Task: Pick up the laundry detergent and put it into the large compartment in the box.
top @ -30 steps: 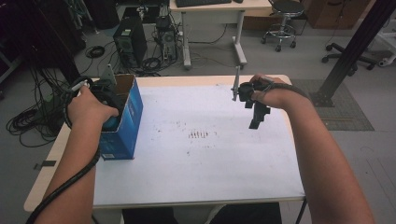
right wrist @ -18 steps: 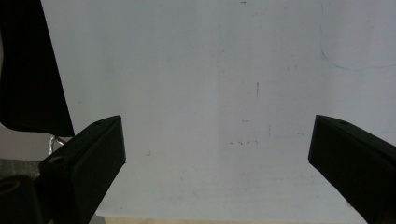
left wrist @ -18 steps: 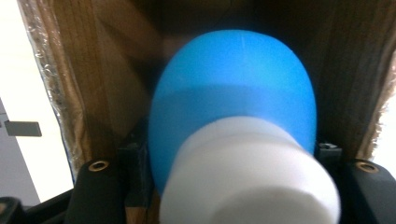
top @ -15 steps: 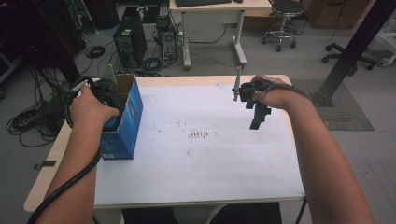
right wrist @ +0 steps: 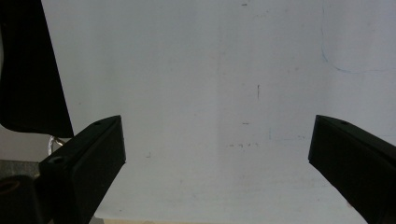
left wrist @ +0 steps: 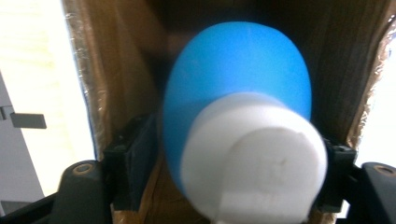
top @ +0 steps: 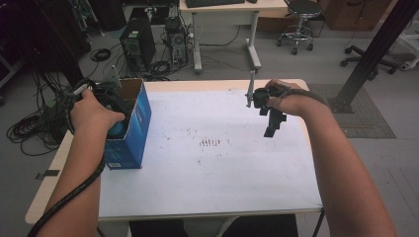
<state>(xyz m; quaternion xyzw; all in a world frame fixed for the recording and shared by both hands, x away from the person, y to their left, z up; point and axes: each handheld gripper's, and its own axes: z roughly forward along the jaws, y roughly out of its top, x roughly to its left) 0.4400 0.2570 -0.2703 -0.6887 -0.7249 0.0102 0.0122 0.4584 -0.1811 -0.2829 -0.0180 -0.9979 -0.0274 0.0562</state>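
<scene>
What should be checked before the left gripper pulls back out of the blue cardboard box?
1. Left gripper: jaws have just been opening, with the blue rounded object with a white cap between them: ok.
2. Object fully free of the pads: cannot tell, as it is blurred.
3. Object inside the blue cardboard box: ok.
4. Box upright at the left edge of the white table: ok.
5. Right gripper open and empty above the table: ok.

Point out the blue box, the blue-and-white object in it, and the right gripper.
blue box (top: 129,132): high view, its blue side wall.
blue-and-white object (left wrist: 243,74): left gripper view, its blue rounded body.
right gripper (right wrist: 217,154): right gripper view, gap midway between the open jaws.
</scene>
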